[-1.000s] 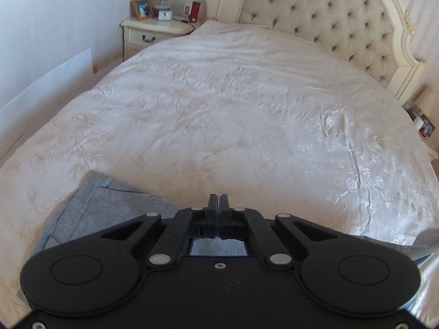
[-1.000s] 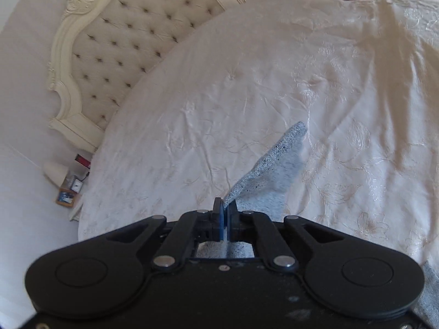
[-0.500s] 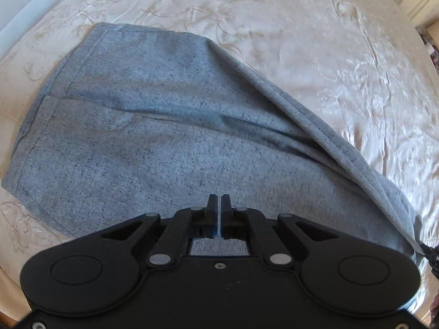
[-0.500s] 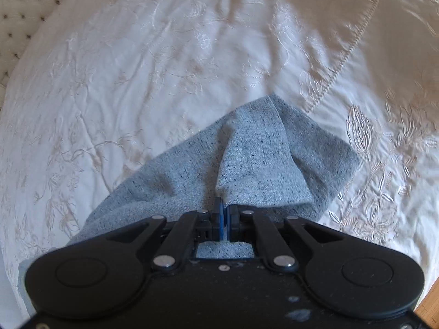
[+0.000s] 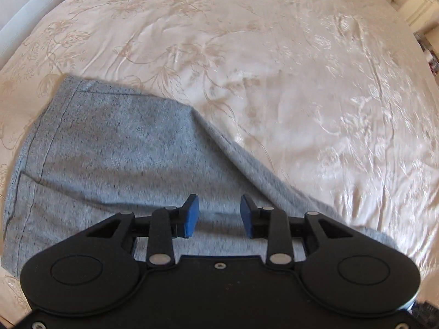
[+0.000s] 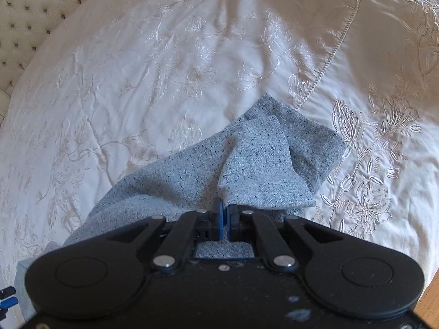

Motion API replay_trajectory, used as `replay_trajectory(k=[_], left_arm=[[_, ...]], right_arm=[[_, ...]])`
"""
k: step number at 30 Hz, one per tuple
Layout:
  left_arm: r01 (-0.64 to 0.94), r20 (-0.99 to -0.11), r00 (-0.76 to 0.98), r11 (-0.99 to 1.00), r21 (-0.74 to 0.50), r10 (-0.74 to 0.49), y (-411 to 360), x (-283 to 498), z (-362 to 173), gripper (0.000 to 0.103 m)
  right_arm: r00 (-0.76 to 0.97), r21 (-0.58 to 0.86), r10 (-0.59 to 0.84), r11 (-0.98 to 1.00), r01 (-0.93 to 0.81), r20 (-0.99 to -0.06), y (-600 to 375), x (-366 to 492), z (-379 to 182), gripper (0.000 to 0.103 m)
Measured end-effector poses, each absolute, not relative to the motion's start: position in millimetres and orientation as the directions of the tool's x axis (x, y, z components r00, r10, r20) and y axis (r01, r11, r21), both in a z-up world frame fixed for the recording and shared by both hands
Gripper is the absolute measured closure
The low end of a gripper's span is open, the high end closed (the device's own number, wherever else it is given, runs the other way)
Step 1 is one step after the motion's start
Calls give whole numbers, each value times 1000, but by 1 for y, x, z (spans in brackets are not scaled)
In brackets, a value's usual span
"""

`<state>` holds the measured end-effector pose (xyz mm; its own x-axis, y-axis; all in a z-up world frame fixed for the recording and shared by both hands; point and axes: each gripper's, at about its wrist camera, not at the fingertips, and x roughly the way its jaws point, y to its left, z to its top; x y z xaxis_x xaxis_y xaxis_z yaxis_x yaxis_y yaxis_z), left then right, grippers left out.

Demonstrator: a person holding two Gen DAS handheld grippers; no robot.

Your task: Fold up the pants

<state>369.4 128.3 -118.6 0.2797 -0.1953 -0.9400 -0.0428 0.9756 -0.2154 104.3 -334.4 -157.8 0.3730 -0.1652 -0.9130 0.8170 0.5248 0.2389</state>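
Note:
Grey speckled pants (image 5: 109, 150) lie on the cream embroidered bedspread (image 5: 274, 54), spread flat with a hemmed edge at the left and one edge running off to the lower right. My left gripper (image 5: 219, 208) points down over them. Its jaws are opening, the blue pads (image 5: 192, 213) stand apart, and the cloth lies loose below them, not pinched. In the right wrist view my right gripper (image 6: 225, 208) is shut on a fold of the pants (image 6: 260, 159), whose end is doubled over and bunched just ahead of the fingertips.
The bedspread (image 6: 137, 68) stretches well beyond the pants in both views. A tufted headboard (image 6: 33, 5) shows at the upper left of the right wrist view. Wood floor (image 6: 430, 298) marks the bed's edge at the lower right.
Both grippers tipped down from facing the headboard to facing the pants and came lower. The left jaws, shut before, have parted and let go of the cloth. The right stays shut on the fabric.

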Motion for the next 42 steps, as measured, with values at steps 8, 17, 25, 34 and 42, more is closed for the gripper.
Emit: replay_trajectory(k=[8, 17, 25, 34, 42], left_arm=[[-133, -982, 147, 982, -135, -115, 126, 447, -165, 60], [-153, -987, 92, 977, -145, -132, 104, 474, -199, 57], [-167, -966, 195, 965, -204, -170, 115, 461, -195, 99], [-10, -756, 567, 916, -402, -325, 164, 376, -50, 99], [-57, -819, 545, 967, -248, -178, 180, 249, -80, 99]], right_arm=[[362, 223, -184, 516, 827, -914, -333, 110, -155, 99], [341, 205, -193, 504, 839, -920, -334, 119, -154, 99], [345, 241, -147, 471, 848, -927, -344, 131, -152, 99], [688, 491, -141, 601, 631, -712, -355, 194, -59, 99], [621, 395, -190, 623, 675, -761, -364, 123, -73, 99]])
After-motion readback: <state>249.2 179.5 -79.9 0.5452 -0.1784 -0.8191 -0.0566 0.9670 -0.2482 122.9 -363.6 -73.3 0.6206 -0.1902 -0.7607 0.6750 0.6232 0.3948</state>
